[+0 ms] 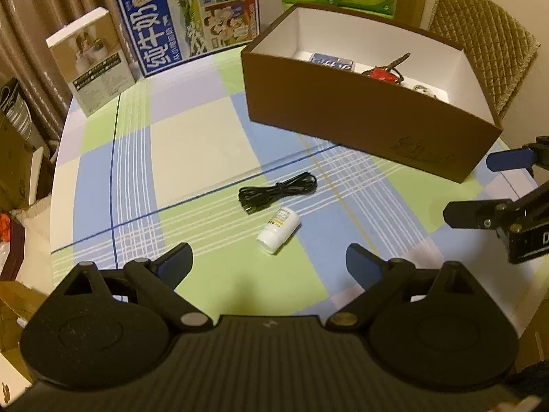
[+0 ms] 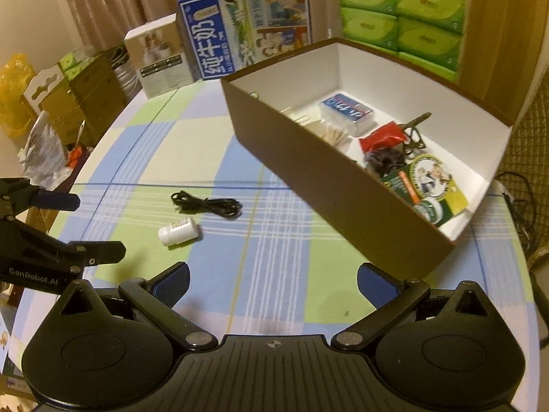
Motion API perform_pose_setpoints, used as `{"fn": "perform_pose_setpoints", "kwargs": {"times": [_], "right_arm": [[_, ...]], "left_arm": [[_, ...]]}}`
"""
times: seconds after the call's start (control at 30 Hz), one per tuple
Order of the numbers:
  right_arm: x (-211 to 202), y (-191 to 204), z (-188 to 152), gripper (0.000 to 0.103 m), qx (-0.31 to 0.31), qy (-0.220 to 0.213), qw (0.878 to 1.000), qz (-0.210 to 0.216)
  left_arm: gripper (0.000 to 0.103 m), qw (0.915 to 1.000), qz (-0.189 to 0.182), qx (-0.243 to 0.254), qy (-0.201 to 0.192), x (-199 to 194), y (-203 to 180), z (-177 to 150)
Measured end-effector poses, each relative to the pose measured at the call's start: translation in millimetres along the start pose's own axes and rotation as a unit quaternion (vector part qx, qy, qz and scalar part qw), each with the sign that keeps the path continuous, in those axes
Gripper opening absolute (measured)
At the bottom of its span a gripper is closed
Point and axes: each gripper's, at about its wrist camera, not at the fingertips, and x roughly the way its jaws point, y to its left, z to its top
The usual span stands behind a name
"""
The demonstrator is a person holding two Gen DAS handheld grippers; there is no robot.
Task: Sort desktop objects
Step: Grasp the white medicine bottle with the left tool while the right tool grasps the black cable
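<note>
Two items remain on the counter [image 1: 206, 137]: a white bottle [image 1: 278, 229] and a black cable [image 1: 277, 192]. The bottle lies directly ahead of the released, empty left hand-held gripper [image 1: 269, 264], long axis diagonal; the right hand-held gripper [image 2: 272, 283], also released, is farther away.

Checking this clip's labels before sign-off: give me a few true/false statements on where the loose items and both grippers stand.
1. The white pill bottle lies on its side on the tablecloth. True.
2. The black cable is inside the brown box. False: it lies bundled on the tablecloth, outside the box.
3. The left gripper is open and holds nothing. True.
4. The right gripper is shut on the pill bottle. False: its fingers are spread and empty.
5. The box already holds items, among them a blue card pack. True.
</note>
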Motion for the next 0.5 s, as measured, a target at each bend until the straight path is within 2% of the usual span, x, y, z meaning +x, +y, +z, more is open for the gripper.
{"fn": "perform_pose_setpoints", "kwargs": {"times": [0.23,0.3,0.5], "right_arm": [[23,-2,-7,0.101,0.009,0.008,1.000,-0.006],[31,-5,-11,0.101,0.021,0.016,1.000,-0.008],[50,-17,-20,0.101,0.047,0.042,0.998,-0.020]], "left_arm": [[0.089,1.0000,0.001,0.001,0.005,15,4,-8],[0.082,0.9999,-0.004,0.008,0.005,22,3,-10],[0.074,0.9993,-0.022,0.031,0.002,47,1,-13]]}}
